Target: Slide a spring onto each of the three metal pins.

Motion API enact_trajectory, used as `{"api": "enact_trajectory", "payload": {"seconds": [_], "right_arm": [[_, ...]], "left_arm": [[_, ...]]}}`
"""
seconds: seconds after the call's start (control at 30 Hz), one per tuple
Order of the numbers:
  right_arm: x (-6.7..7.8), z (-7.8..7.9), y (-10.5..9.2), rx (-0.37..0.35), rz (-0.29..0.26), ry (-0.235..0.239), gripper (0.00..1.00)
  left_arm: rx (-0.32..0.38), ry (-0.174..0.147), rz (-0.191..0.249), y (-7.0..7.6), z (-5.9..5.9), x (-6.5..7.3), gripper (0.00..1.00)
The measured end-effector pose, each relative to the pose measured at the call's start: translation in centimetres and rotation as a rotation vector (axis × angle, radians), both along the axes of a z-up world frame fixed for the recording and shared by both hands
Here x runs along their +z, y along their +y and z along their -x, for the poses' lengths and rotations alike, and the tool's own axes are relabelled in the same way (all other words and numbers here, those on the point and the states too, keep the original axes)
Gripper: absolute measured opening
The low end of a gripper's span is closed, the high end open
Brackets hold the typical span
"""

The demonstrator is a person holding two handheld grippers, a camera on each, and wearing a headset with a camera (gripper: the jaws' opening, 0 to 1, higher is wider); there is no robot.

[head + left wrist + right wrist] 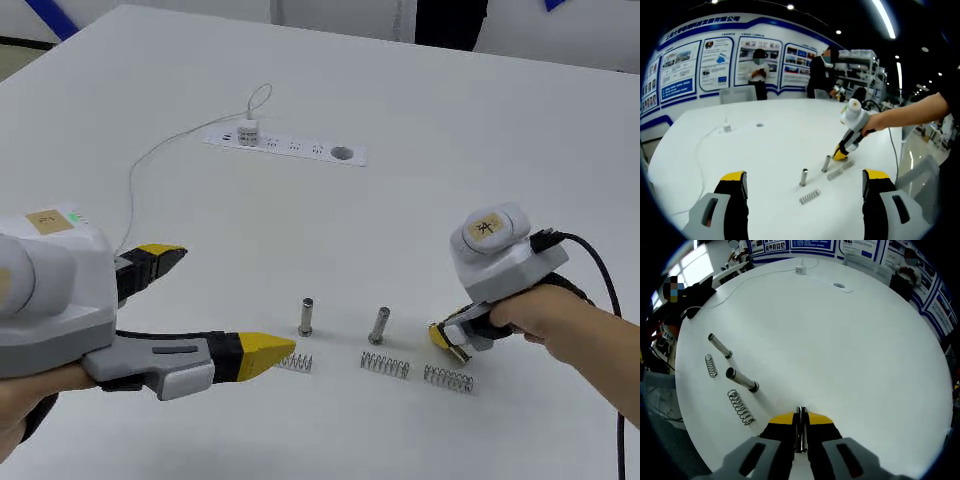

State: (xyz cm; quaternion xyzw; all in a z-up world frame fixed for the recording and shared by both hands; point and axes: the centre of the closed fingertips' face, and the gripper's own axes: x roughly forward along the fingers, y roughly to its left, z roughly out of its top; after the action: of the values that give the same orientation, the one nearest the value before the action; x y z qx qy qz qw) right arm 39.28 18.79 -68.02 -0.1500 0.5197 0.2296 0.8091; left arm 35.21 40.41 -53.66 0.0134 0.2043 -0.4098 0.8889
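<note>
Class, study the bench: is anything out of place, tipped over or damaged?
Nothing is damaged or spilled. Two pins stand upright, three springs lie beside them; the third pin is not standing with them but clamped in the right tool.

On view at one white table (450,150): three springs (385,365), three metal pins (306,316), one power strip (290,146), one cable (150,160).

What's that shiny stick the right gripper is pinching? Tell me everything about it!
It is a thin, smooth, silvery metal pin, round like a rod. The yellow-tipped right gripper is shut on it, one jaw on each side, and its end peeks just past the tips. It is low over the white table; whether it touches cannot be told.
</note>
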Motion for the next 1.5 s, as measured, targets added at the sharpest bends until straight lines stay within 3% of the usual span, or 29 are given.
{"api": "enact_trajectory", "payload": {"seconds": [0.17, 0.4, 0.83, 1.1, 1.5], "right_arm": [[0.1, 0.0, 0.0, 0.017, 0.022, -0.021, 0.07], [0.5, 0.2, 0.0, -0.039, -0.063, -0.090, 0.07], [2.8, 0.5, -0.6, -0.075, -0.137, -0.203, 0.07], [3.8, 0.7, -0.7, -0.056, -0.151, -0.264, 0.07], [4.6, 0.9, -0.8, -0.061, -0.171, -0.314, 0.07]], "left_arm": [[-0.007, -0.006, -0.006, 0.0, 0.2, 0.3, 0.98], [0.007, -0.017, -0.001, 0.3, 0.3, 0.7, 0.98], [-0.001, -0.022, -0.002, -0.2, 0.7, 1.0, 0.98], [-0.009, -0.027, -0.011, -0.4, 1.0, 1.2, 0.97], [-0.019, -0.032, -0.024, -0.6, 1.3, 1.3, 0.97]]}}
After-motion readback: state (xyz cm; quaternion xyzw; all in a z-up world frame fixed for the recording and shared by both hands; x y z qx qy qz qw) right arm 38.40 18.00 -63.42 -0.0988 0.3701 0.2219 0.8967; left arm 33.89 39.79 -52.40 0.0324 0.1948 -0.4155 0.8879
